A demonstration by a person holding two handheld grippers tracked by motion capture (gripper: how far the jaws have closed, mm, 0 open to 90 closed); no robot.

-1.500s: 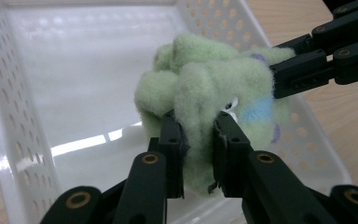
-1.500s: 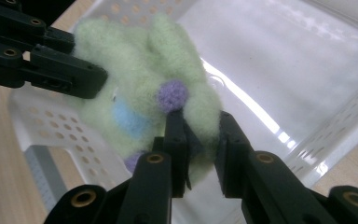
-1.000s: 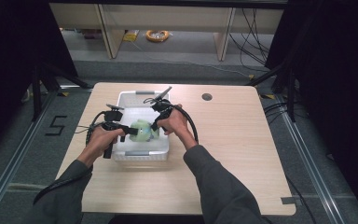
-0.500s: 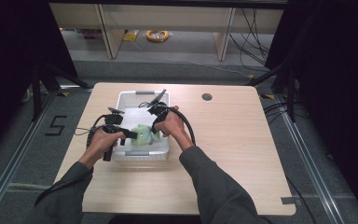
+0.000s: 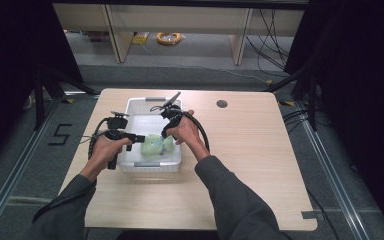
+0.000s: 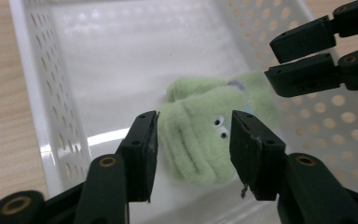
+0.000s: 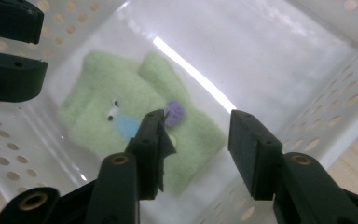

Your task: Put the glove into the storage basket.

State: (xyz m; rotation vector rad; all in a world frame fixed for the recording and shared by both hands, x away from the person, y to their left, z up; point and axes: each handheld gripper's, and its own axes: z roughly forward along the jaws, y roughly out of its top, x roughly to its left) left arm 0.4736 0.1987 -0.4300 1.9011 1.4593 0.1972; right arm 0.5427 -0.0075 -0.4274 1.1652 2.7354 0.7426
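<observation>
Toy: a green plush toy [image 6: 200, 135] lies inside the white basket [image 5: 135, 107] on the worktop [image 5: 260, 150].
Left gripper [image 6: 193, 149]: jaws apart, around the toy.
Right gripper [image 7: 196, 140]: jaws apart, above the toy.

A light wooden table [image 5: 260, 165] carries a white perforated basket [image 5: 152, 162] left of centre, toward the far edge. A round grommet [image 5: 222, 104] sits near the far edge.
</observation>
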